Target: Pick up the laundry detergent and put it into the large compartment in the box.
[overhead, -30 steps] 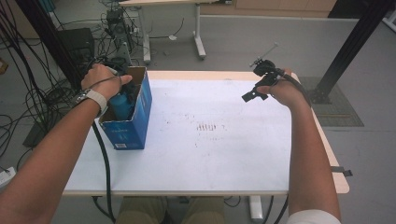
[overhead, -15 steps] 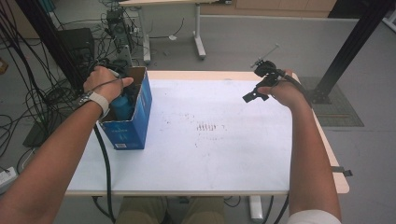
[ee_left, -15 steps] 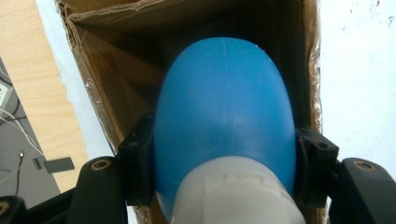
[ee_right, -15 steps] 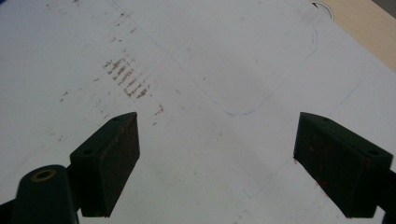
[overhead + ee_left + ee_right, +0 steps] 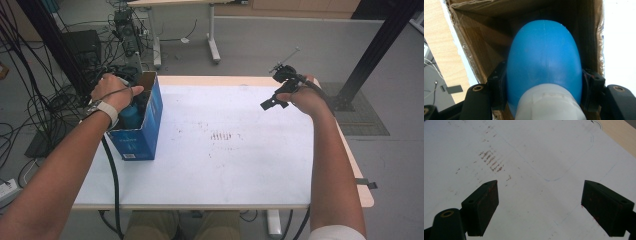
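While the left gripper (image 5: 544, 100) is clamped on a blue bottle (image 5: 544, 65) down inside the box (image 5: 145, 127) at the left of the high view, I'd say the grab is done and what's left is either lifting it out or letting go, can't tell which. Left hand (image 5: 112, 92) sits bent over the box top, forearm angling in from the lower left. Right gripper (image 5: 549, 205) hangs spread wide and empty over the table (image 5: 225, 165), upper right of that view.
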`<state>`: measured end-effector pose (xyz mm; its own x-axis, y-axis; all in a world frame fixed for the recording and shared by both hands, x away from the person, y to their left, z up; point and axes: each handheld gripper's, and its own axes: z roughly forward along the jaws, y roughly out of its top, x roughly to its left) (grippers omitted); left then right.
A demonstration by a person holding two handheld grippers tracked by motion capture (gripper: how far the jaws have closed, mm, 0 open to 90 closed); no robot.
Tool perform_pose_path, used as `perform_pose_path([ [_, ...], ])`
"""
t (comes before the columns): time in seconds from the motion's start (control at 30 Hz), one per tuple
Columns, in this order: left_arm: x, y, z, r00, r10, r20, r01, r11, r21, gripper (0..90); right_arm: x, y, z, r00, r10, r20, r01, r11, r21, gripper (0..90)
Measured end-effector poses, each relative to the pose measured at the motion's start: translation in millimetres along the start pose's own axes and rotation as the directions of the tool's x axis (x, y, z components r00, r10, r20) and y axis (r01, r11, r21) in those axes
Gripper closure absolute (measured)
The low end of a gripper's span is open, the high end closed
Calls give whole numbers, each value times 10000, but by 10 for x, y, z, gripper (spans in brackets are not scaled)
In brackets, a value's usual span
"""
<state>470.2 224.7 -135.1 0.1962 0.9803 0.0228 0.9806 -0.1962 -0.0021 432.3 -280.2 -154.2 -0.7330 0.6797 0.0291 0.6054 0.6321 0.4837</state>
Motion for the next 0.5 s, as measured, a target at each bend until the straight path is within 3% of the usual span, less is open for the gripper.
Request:
perform_pose_path([
  [0.5, 4, 6, 72, 10000, 78, -36, -78, 10000, -30, 374, -6, -12, 11, 10000, 24, 12, -24, 10000, 8, 145],
])
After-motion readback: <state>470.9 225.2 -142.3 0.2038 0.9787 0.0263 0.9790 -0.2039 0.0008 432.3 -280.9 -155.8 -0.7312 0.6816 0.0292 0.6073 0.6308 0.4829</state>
